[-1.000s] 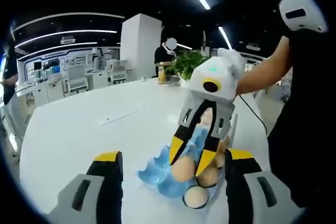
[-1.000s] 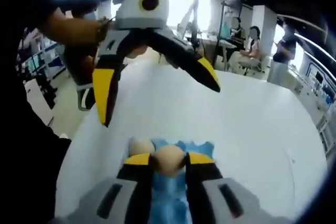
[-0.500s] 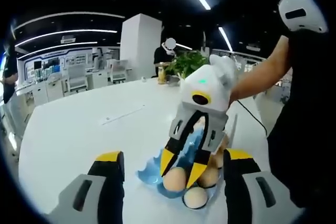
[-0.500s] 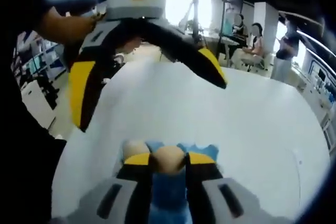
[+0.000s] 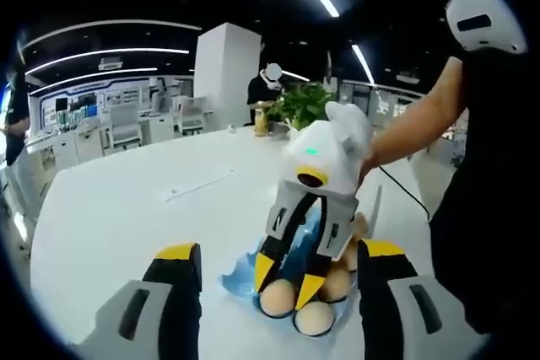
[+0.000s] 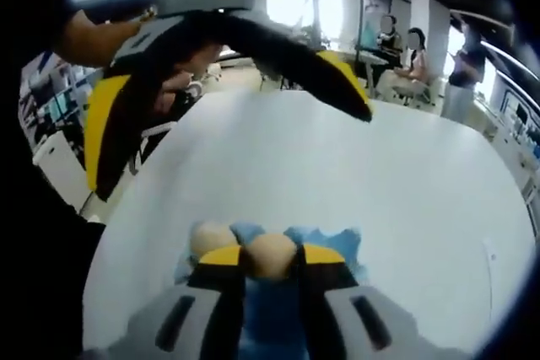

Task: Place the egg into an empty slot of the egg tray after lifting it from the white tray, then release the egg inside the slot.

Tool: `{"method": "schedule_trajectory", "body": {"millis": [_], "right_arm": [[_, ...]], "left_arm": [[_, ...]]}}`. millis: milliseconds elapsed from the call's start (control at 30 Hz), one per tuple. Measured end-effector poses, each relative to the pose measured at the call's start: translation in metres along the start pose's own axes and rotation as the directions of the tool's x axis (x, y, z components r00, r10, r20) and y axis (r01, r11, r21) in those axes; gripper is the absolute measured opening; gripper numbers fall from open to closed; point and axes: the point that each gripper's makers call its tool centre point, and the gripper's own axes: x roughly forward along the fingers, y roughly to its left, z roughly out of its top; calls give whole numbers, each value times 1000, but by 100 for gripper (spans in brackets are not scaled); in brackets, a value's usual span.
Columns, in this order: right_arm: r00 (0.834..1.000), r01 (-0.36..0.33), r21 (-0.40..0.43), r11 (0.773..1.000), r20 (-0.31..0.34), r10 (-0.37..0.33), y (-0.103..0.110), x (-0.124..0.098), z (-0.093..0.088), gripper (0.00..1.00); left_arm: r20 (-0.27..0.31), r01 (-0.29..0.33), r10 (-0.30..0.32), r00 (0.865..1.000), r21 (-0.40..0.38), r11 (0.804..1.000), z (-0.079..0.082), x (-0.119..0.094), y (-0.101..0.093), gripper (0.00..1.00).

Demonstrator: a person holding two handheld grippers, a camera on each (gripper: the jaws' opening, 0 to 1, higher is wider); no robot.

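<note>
Egg (image 6: 272, 255) pinched between right gripper (image 6: 272, 257) jaws over blue egg tray (image 5: 245, 276); left gripper (image 5: 274, 263) jaws spread.

**Egg tray near the table's edge, claws on either side**

The egg tray (image 5: 253, 271) sits on the table (image 5: 126, 208), close to its near right edge in the left gripper view; the right claw (image 5: 287, 280) comes down onto the tray with an egg (image 5: 277, 298) between its jaws; a second egg (image 5: 313, 318) lies just in front and a third (image 5: 337, 284) to the right; a plant (image 5: 302, 103) stands behind; the left claw (image 6: 228, 115) hangs above the table, beyond the tray.
</note>
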Motion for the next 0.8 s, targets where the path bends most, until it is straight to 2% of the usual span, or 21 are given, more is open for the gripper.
{"method": "schedule_trajectory", "body": {"millis": [267,333,633,800], "right_arm": [[1000,-18,53,998,25,16,-2,-1,-1,25],[999,-13,-8,1000,32,13,-1,0,-1,25],[998,-26,25,999,49,25,-1,-2,-1,29],[999,-11,29,1000,53,10,-2,-10,-2,27]], "left_arm": [[-1,-4,4,1000,3,1000,1,0,1,75],[0,-4,4,1000,8,1000,2,1,0,75],[-2,-4,4,1000,16,1000,3,3,0,75],[-5,-3,3,1000,18,1000,3,3,-1,75]]}}
